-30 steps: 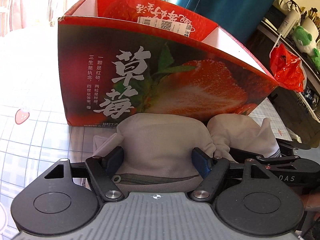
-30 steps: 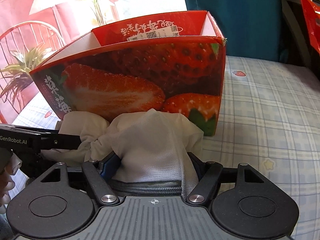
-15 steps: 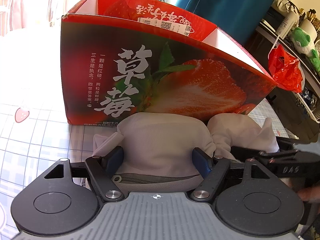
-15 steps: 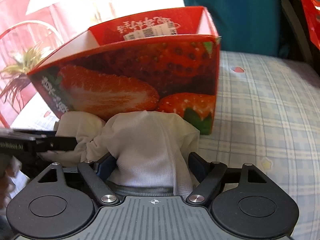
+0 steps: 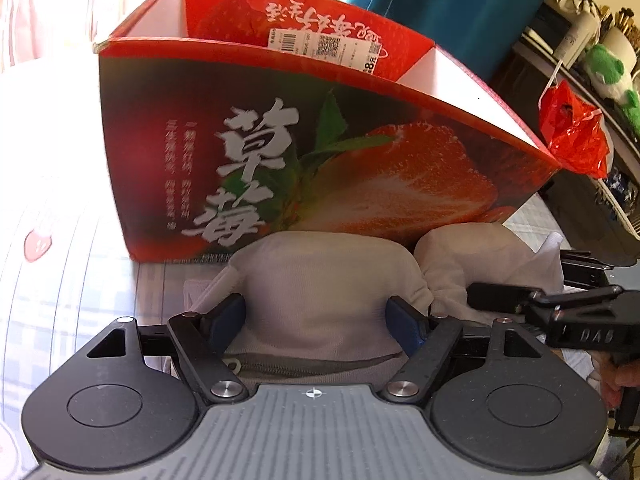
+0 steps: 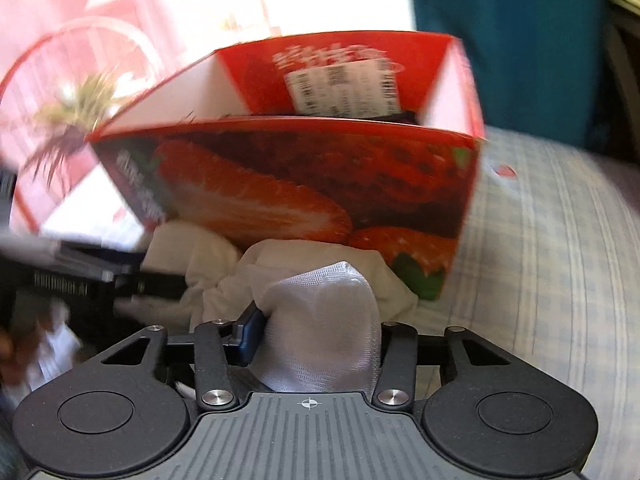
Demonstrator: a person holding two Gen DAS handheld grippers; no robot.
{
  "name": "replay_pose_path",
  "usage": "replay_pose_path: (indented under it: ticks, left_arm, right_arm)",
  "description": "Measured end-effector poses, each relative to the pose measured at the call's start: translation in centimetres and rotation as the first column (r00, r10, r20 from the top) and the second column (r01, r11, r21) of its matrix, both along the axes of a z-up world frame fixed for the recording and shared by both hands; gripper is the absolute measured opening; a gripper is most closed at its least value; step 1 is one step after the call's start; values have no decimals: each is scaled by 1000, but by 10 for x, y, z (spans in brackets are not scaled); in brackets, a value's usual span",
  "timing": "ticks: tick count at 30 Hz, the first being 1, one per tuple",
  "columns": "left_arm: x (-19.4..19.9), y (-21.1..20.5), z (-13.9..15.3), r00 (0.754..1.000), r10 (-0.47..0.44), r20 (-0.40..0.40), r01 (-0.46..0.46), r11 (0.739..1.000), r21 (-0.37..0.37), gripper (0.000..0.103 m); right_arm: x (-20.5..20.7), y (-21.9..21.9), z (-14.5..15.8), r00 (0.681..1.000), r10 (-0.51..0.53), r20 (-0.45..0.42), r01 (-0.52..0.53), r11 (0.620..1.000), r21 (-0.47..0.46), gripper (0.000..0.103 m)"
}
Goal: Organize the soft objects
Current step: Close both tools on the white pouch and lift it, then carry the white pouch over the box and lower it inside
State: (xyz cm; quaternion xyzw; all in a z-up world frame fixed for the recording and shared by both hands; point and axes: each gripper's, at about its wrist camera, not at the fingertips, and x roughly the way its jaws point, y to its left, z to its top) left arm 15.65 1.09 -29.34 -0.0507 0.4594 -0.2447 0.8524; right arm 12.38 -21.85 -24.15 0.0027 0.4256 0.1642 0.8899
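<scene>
Two tools work one cream garment (image 5: 328, 280) lying on the checked bed just near the strawberry box (image 5: 304, 152). Left wrist view: the left tool (image 5: 320, 320), spread wide, clamps a thick fold. Right wrist view: the right tool (image 6: 316, 336) is closing on bunched fabric (image 6: 324, 320). It looks light and floppy; grip gathered folds, not edges.

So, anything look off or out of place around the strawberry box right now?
Nothing looks damaged or spilled. The red cardboard strawberry box stands upright and open. The bunched cream fabric garment lies outside it, against its front, between the left gripper fingers while the right gripper closes on it.
</scene>
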Motion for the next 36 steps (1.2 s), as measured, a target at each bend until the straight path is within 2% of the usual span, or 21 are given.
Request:
replay_pose_path:
  ticks: [4,10,12,14,17,20,29,36]
  left_arm:
    - [2,-4,0,1000,2,2,-2,1000,9,80]
    - [2,-10,1,1000,10,-1,-10,1000,18,78]
    - [3,-7,1,1000,11,-15,-12,1000,-12,67]
    - [3,-4,2,999,18,-34,-19,999,-33,49]
    - [0,-1,5,999,27,-31,-28,999,-37,34]
    - [-6,1,15,1000,31,-5,-31,999,-43,27]
    - [-30,19,59,992,56,113,-45,994,-97,26]
    - [-44,23,101,968,67,242,-39,992,-117,25]
  right_arm:
    - [6,-4,-3,1000,5,-20,-5,1000,22,38]
    - [5,4,0,1000,21,-16,-21,1000,-9,34]
    - [0,5,2,1000,15,-10,-15,1000,-3,31]
    - [-3,7,6,1000,19,7,-19,1000,1,29]
    - [-8,12,15,999,33,40,-33,999,8,28]
    - [-14,15,26,997,43,70,-44,999,16,27]
    - [-26,10,56,988,37,150,-50,995,85,27]
    - [-28,9,89,973,52,226,-80,990,120,27]
